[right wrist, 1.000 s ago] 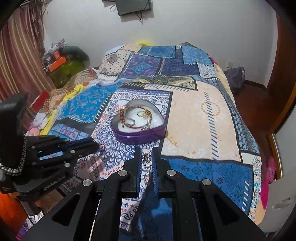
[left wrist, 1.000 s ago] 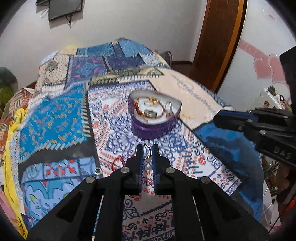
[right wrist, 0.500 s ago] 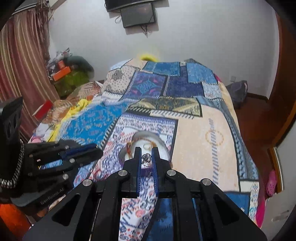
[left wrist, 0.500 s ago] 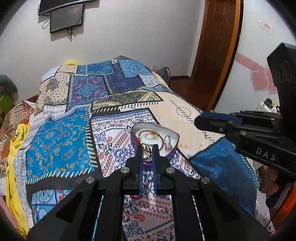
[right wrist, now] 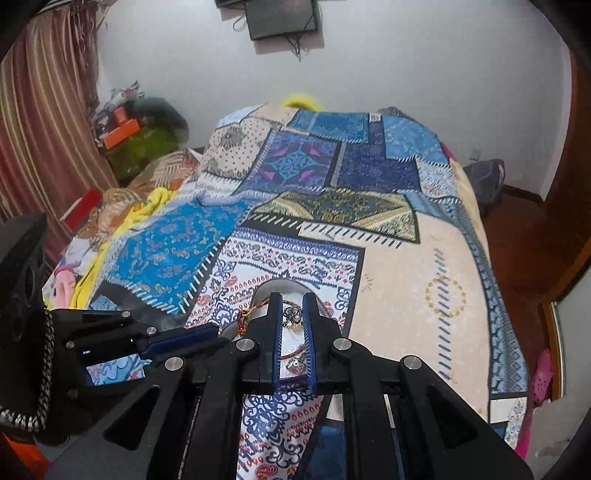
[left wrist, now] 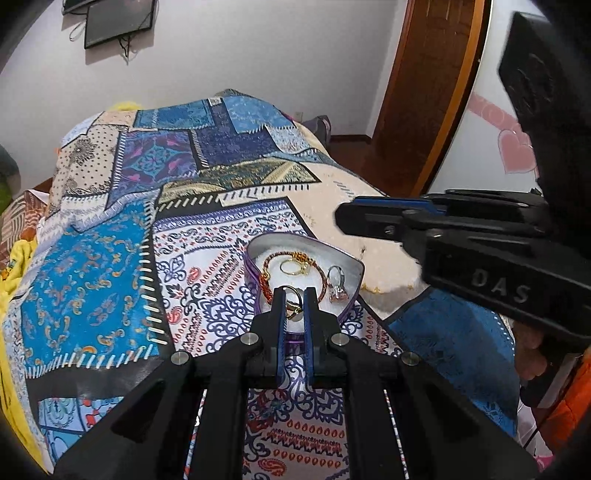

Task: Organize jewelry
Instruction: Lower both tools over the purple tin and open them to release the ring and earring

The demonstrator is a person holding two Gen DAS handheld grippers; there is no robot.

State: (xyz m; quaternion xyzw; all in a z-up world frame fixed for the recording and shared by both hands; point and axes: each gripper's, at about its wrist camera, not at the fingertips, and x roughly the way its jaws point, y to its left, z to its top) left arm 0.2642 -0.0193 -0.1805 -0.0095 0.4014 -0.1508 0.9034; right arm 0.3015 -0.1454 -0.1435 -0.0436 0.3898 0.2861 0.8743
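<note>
A purple heart-shaped tin (left wrist: 255, 280) with a white lining lies on the patchwork bedspread. It holds a red-gold bracelet (left wrist: 264, 284), a gold ring (left wrist: 291, 266) and a silver ring with a pink stone (left wrist: 338, 288). My left gripper (left wrist: 294, 295) is shut on a gold ring (left wrist: 293, 304) above the tin's near edge. My right gripper (right wrist: 292, 303) is shut on a small silver ornament (right wrist: 291, 315) over the tin (right wrist: 275, 286), which its fingers mostly hide. The right gripper also shows in the left wrist view (left wrist: 369, 218).
The bedspread (right wrist: 388, 258) covers the whole bed. A wooden door (left wrist: 424, 92) stands at the right. Clutter and a curtain (right wrist: 44, 122) line the bed's left side. A screen (right wrist: 284, 18) hangs on the far wall.
Both grippers have risen and moved forward over the tin, each still holding its piece. The tin now sits right at the fingertips in both views.
</note>
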